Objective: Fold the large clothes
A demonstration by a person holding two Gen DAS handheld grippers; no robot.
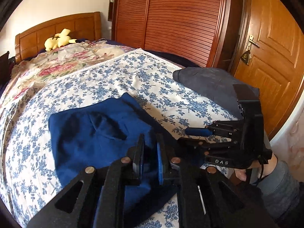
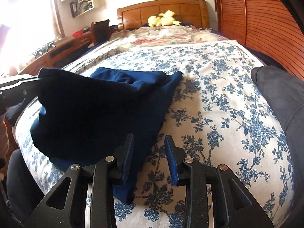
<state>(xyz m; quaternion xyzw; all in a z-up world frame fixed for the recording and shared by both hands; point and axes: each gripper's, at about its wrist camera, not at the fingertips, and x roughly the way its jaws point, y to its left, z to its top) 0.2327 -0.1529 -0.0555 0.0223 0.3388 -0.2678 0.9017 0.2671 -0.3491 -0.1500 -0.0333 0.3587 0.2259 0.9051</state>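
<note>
The blue garment (image 2: 106, 114) is sitting bunched at lower centre of the right wrist view, on the floral bedspread (image 2: 218, 104). The left gripper (image 1: 150, 157) is showing a narrow gap with blue cloth in it, but I can't tell if it's actually pinching. The right gripper (image 2: 149, 157) is hanging partly open, clamping nothing I can see. My worry: that fold is flopping loose if the cloth slides out. The garment's near edge is hiding under the fingers, and the dark grey clothing (image 1: 207, 81) at right is getting cut off.
</note>
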